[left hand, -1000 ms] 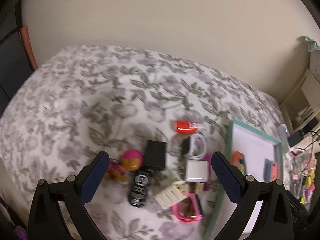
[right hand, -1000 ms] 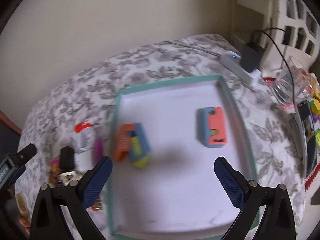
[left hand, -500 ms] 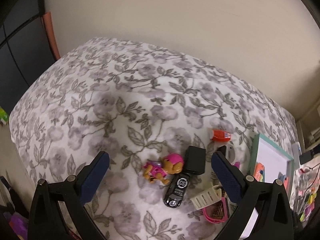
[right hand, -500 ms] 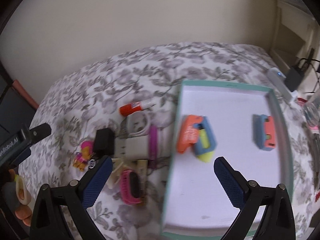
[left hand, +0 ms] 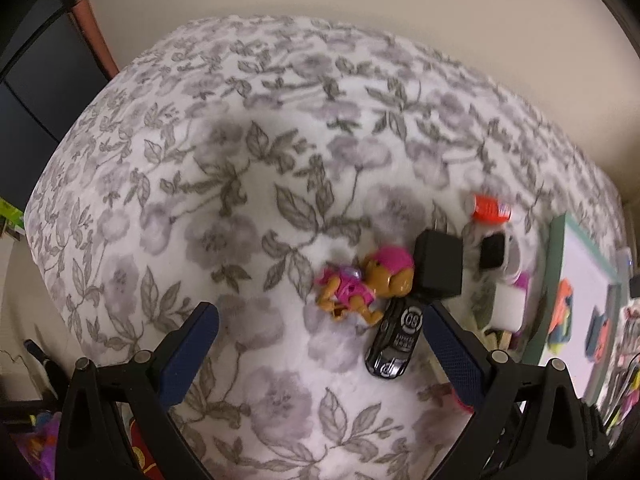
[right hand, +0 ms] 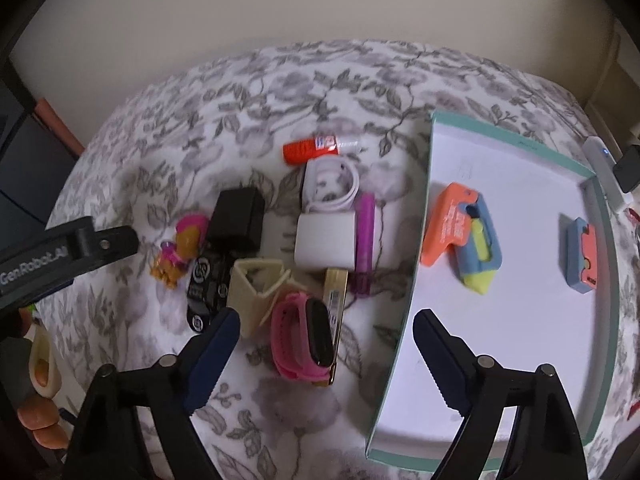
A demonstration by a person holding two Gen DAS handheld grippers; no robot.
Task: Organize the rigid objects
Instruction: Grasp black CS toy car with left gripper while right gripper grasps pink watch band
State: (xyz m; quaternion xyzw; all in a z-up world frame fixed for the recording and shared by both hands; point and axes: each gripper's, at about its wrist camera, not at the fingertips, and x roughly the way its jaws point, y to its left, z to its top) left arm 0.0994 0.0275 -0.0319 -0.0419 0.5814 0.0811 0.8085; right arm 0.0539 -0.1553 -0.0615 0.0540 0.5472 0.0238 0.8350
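On the flowered bedspread lies a pile: pink watch (right hand: 304, 336), cream clip (right hand: 258, 288), black toy car (right hand: 204, 284), pup figure (right hand: 182, 248), black charger (right hand: 238, 220), white charger (right hand: 325, 244), purple tube (right hand: 365, 240), orange glue stick (right hand: 316, 148). My right gripper (right hand: 327, 318) hovers over the watch, its jaws closing; the watch sits between them with the pads clear of it. My left gripper (left hand: 320, 316) is open just short of the pup figure (left hand: 364, 284) and the toy car (left hand: 396, 340). The teal-rimmed tray (right hand: 416, 264) holds an orange, blue and yellow piece (right hand: 464, 236) and a blue-orange one (right hand: 582, 256).
A white power strip (right hand: 604, 168) with a black plug lies past the tray's far corner. Dark furniture (right hand: 20, 160) stands left of the bed, and a beige wall runs behind it. The left gripper's black body (right hand: 68, 252) reaches in from the left.
The right gripper swung left from above the tray to above the pile and its jaws narrowed. The left gripper shifted left and lower, bringing the pup figure closer.
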